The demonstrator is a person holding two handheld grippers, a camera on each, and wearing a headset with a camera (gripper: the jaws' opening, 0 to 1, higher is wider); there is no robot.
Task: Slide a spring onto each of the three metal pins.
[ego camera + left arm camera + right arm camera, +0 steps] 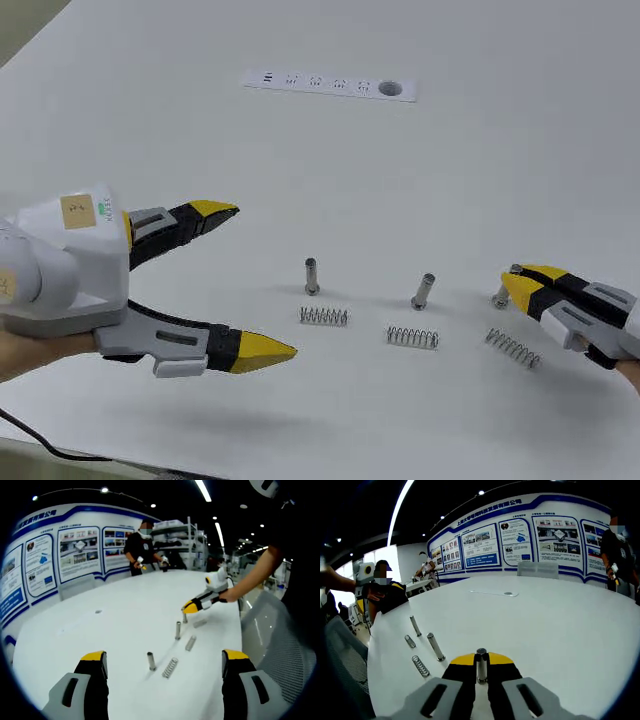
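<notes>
Three metal pins stand in a row on the white table: the left pin (pixel 311 276), the middle pin (pixel 423 290) and the right pin (pixel 501 296). In front of each lies a spring: (pixel 324 316), (pixel 412 337), (pixel 512 347). My right gripper (pixel 520 285) is shut on the right pin (pixel 481 666), which stands upright between its yellow tips (pixel 480 658). My left gripper (pixel 243 281) hangs wide open left of the row, holding nothing. In the left gripper view its jaws (pixel 164 656) frame the nearest pin (pixel 151 661) and spring (pixel 170 667).
A white socket panel (pixel 330 85) is set into the table at the far side. The near table edge runs just below the left gripper. People stand at the far end of the table (pixel 142 547). A mesh chair (pixel 280 645) is beside the table.
</notes>
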